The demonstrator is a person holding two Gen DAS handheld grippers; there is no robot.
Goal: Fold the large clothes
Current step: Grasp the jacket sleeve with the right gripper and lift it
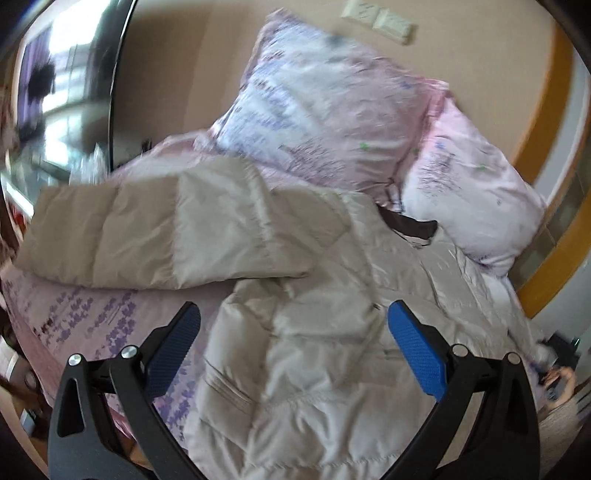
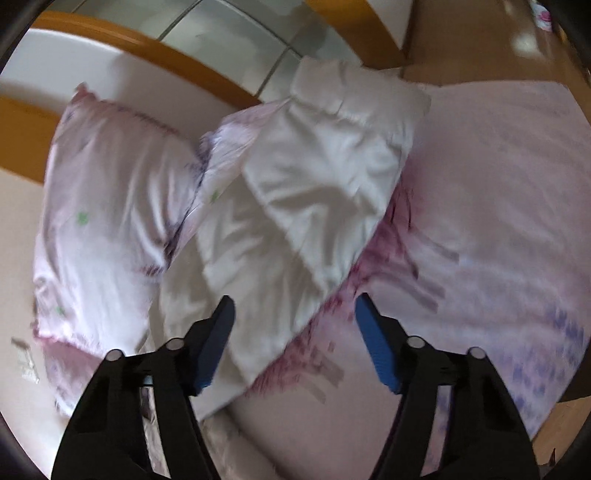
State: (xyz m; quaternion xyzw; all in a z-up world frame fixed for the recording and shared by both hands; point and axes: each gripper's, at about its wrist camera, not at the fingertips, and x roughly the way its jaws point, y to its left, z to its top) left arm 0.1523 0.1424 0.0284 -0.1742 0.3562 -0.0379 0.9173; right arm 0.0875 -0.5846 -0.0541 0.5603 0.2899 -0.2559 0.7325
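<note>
A large beige quilted puffer jacket [image 1: 295,332] lies spread on a bed with a pink and purple flowered sheet [image 1: 74,314]. One sleeve [image 1: 147,236] stretches out to the left, and its dark collar lining [image 1: 410,225] shows near the pillows. My left gripper [image 1: 293,325] is open and empty, hovering above the jacket's body. In the right wrist view a pale sleeve of the jacket [image 2: 314,177] lies across the sheet [image 2: 498,221]. My right gripper [image 2: 295,314] is open and empty above the sleeve's near edge.
Two flowered pillows [image 1: 325,110] [image 1: 469,192] lean against the beige headboard [image 1: 461,74] behind the jacket; one shows in the right wrist view [image 2: 110,221]. A mirror [image 1: 59,92] stands at the left. An orange wooden bed frame [image 2: 147,55] and tiled floor [image 2: 240,29] lie beyond.
</note>
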